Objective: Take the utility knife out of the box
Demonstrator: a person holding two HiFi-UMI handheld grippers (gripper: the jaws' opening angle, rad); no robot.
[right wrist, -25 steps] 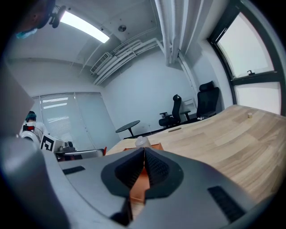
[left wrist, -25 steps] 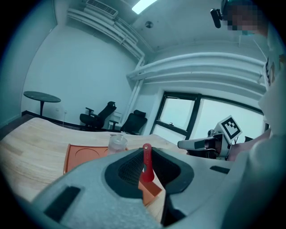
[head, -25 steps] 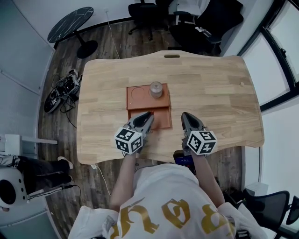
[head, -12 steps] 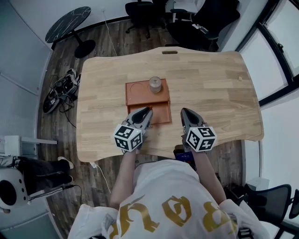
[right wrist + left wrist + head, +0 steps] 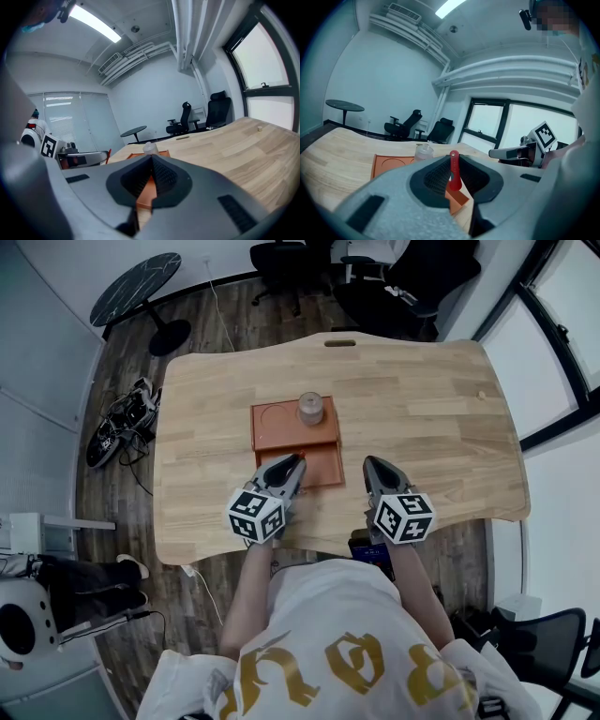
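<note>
My left tongs point(image 5: 452, 161) are closed on the red utility knife point(image 5: 454, 172), which stands upright between the pads with its rounded end poking above the tips. From the head view, those tongs reach over the near edge of the orange box point(image 5: 267, 439), above its near compartment. I cannot tell whether the knife's lower end is clear of the box wall. The box lies flat near the middle of the wooden worktop point(image 5: 422, 418), and a small clear jar point(image 5: 311, 409) sits in its far compartment, beside a round recess. My right tongs point(image 5: 151, 161) have their jaws pressed together with nothing between them. They hang over bare worktop just to the right of the box's near corner, pointing the same way as the left pair.
</note>
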